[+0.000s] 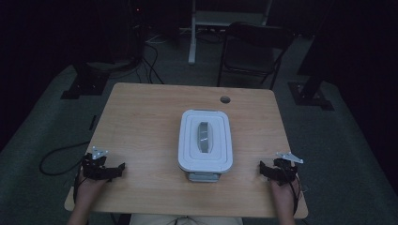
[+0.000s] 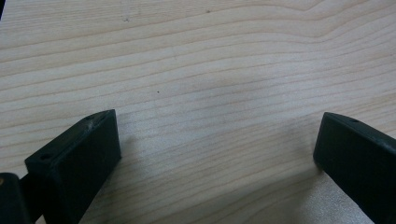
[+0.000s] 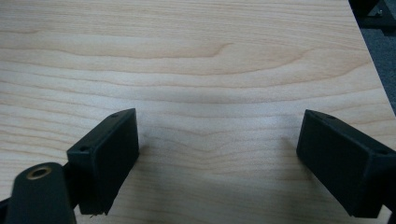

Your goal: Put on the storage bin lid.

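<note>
White lidded container [image 1: 205, 140] w/ grey handle on top sits mid tabletop [image 1: 141, 122], lid on, latch side facing the person. Left hand-held gripper [image 1: 120, 168] rests near front-left edge, jaws spread wide, nothing btwn them but bare wood. Right hand-held gripper [image 1: 263, 168] near front-right edge, jaws likewise wide apart & empty. Both well apart from container, one each side.
</note>
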A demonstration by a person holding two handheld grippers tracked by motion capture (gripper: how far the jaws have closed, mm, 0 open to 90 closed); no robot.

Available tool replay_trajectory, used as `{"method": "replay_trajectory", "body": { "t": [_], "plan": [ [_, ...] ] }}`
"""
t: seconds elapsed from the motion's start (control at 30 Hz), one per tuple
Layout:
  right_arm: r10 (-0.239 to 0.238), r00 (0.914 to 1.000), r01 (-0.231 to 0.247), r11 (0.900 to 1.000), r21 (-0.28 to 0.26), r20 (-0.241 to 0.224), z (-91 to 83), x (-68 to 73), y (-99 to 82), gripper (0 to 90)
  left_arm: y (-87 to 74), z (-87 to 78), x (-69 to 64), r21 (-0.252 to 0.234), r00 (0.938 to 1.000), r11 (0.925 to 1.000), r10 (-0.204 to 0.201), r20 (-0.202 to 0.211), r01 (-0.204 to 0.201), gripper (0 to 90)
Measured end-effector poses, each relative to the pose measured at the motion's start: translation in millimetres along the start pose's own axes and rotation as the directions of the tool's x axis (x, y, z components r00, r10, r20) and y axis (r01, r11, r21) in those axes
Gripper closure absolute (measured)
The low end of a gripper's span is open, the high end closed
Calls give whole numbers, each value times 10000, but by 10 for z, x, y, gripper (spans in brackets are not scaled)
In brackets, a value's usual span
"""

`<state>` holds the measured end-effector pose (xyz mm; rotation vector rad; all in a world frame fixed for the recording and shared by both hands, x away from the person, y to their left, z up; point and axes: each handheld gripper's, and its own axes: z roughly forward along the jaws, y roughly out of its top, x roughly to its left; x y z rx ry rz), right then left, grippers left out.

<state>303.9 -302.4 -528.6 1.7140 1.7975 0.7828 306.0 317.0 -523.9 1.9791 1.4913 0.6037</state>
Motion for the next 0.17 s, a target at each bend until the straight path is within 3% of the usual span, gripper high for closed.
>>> {"method": "replay_trajectory", "body": {
  "t": [0.17],
  "plan": [
    [2,10000,-2,10000,3,-1,1,0,1,126,4,3,5,13,10000,10000,28,7,-28,12]
  ]
}}
